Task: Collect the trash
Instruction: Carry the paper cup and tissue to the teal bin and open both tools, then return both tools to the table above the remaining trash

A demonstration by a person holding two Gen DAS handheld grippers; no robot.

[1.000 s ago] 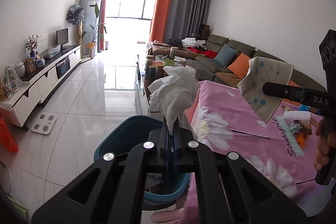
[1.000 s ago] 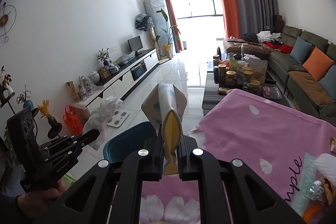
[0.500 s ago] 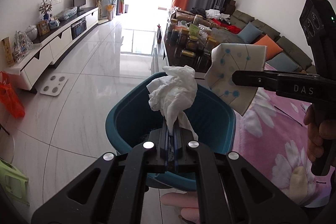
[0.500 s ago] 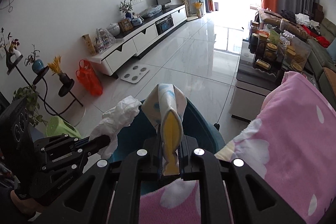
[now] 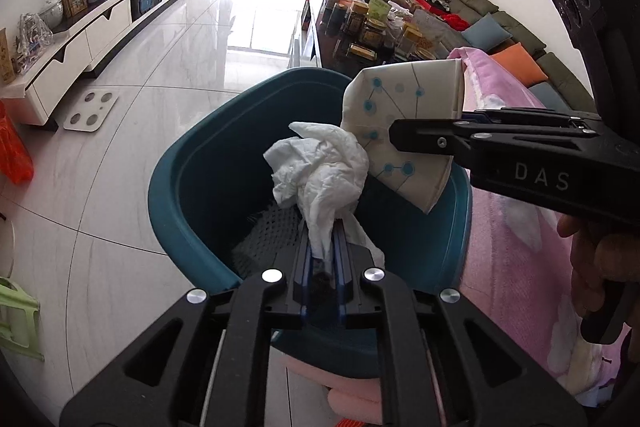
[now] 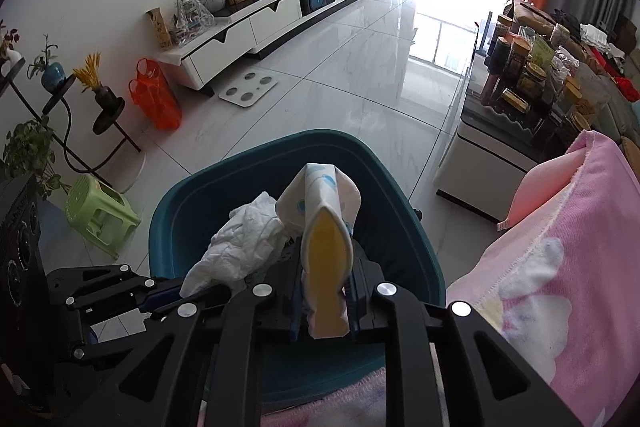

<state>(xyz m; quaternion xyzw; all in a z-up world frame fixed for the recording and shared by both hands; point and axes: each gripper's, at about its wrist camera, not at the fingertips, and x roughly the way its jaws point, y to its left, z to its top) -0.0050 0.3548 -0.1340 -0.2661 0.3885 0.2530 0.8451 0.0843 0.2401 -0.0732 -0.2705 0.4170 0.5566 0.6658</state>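
Trash fills both of my tools: the left gripper (image 5: 322,255) has a crumpled white paper tissue (image 5: 320,171) between its blue-edged fingers, and its jaws are easing apart with the tissue's tail still pinched between them. My right gripper (image 6: 322,301) has a flattened white paper cup with blue dots and a yellow inside (image 6: 324,247) between its fingers; those jaws are opening too, yet the cup still stands upright in the gap, its squashed mouth toward the camera.

In the left wrist view the right tool comes in from the right, a hand (image 5: 600,263) around its grip, and the cup touches the tissue's right side. Both pieces hang over the mouth of a dark teal plastic bin (image 5: 188,187) on the floor, directly below the fingertips. White mesh netting (image 5: 268,231) lies in the bottom of the bin.

Just right of the bin is the edge of a pink fleece cloth with white flowers (image 6: 560,267) draped over a surface. Beyond the bin, pale glossy floor tiles (image 6: 360,79) run far toward a bright window. At left stand a low white TV cabinet (image 6: 256,23), a white bathroom scale (image 6: 248,89), an orange plastic bag (image 6: 154,99) and a green plastic stool (image 6: 100,215). At far right, a low table is crowded with jars (image 6: 524,79).
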